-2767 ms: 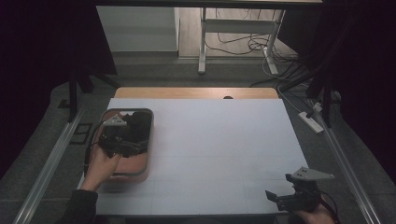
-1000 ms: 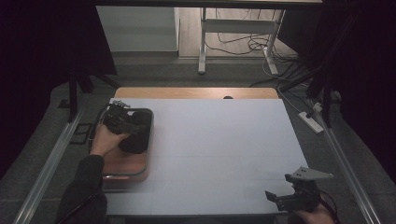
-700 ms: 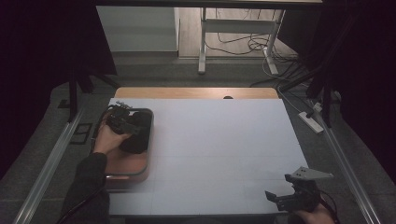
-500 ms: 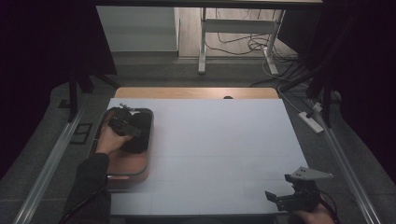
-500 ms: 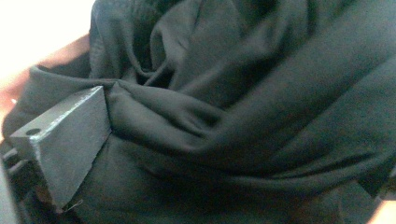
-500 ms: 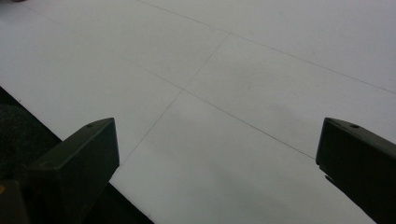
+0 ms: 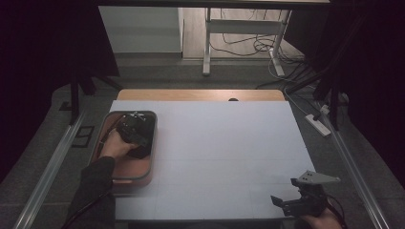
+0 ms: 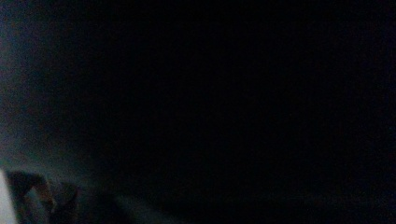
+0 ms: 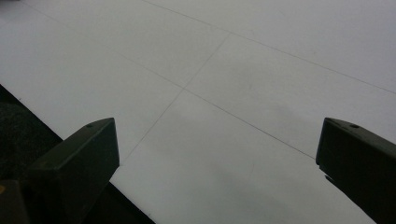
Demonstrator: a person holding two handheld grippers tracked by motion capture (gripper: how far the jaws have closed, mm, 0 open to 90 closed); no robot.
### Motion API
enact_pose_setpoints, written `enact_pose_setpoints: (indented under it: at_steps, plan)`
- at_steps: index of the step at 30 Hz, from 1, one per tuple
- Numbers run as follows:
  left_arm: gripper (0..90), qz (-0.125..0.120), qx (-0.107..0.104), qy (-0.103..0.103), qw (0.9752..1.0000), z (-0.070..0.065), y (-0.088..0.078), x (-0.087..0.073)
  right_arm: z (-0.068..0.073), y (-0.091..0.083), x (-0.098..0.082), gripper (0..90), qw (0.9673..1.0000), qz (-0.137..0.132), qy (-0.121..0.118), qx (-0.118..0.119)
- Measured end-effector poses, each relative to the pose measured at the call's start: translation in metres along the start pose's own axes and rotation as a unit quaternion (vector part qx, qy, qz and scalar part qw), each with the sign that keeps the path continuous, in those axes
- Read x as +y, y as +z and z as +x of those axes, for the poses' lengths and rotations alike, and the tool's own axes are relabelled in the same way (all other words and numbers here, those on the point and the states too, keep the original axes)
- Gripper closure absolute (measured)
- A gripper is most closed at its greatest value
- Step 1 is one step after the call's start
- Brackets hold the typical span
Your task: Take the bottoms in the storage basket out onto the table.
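Observation:
My left gripper (image 7: 136, 130) is a black mass inside a reddish-brown tray (image 7: 128, 180) with a grey rim, at the left edge of the white table (image 7: 224, 143). A hand (image 7: 113, 145) holds it from the near side. Its own view is almost black, so its jaws and anything between them are hidden. My right gripper (image 7: 282, 202) sits at the table's near right corner, held by a hand at the bottom edge. In the right gripper view its two black jaws stand wide apart over bare white tabletop, and the right gripper (image 9: 217, 135) holds nothing.
A wooden strip (image 7: 200, 94) runs along the table's far edge. A white power strip (image 7: 317, 124) and cables lie on the floor to the right. Metal rails (image 7: 47, 167) flank the table on the left. A desk frame (image 7: 206, 43) stands beyond.
Since 2.8 s ago the left hand has pushed its gripper farther into the tray, toward the far end. Over the last second it has barely shifted. The right gripper has stayed still.

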State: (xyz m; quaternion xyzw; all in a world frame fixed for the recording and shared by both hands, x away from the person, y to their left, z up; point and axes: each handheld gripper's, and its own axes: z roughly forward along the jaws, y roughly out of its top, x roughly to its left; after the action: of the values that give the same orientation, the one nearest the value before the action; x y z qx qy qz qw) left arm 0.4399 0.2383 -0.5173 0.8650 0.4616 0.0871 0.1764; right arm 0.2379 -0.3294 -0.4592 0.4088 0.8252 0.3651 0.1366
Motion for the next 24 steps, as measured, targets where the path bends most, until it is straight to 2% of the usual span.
enact_pose_setpoints:
  at_steps: [3, 6, 9, 10, 11, 13, 19, 21, 24]
  plan:
    - [1.0, 0.009, 0.015, 0.012, 0.9998, -0.005, 0.002, 0.002, 0.0, 0.0, 0.0, 0.0, 1.0, 0.0, -0.002, 0.0]
    - [6.2, 0.005, 0.013, 0.006, 0.9999, -0.005, 0.0, 0.001, 0.0, 0.0, 0.0, 0.0, 1.0, 0.0, -0.002, 0.0]
    - [15.1, -0.002, 0.015, -0.003, 0.9999, -0.002, -0.002, 0.0, 0.0, 0.0, 0.0, 0.0, 1.0, 0.0, -0.002, 0.0]
    - [21.1, -0.004, 0.016, -0.007, 0.9998, -0.001, -0.003, -0.001, 0.0, 0.0, 0.0, 0.0, 1.0, 0.0, -0.002, 0.0]
    - [21.1, -0.004, 0.017, -0.007, 0.9998, -0.001, -0.004, -0.001, 0.0, 0.0, 0.0, 0.0, 1.0, 0.0, -0.002, 0.0]
    - [28.2, -0.004, 0.02, -0.014, 0.9997, 0.0, -0.006, -0.001, 0.0, 0.0, 0.0, 0.0, 1.0, 0.0, -0.002, 0.0]
    - [48.9, -0.002, 0.023, -0.022, 0.9995, 0.001, -0.01, -0.002, 0.0, 0.0, 0.0, 0.0, 1.0, 0.001, -0.003, 0.0]
    - [53.8, -0.004, 0.019, -0.033, 0.9993, 0.002, -0.012, -0.002, 0.0, 0.0, 0.0, 0.0, 1.0, 0.001, -0.002, 0.0]
    - [58.1, -0.01, 0.002, -0.07, 0.9975, 0.005, -0.014, -0.003, 0.0, 0.0, 0.0, 0.0, 1.0, 0.001, -0.002, 0.0]
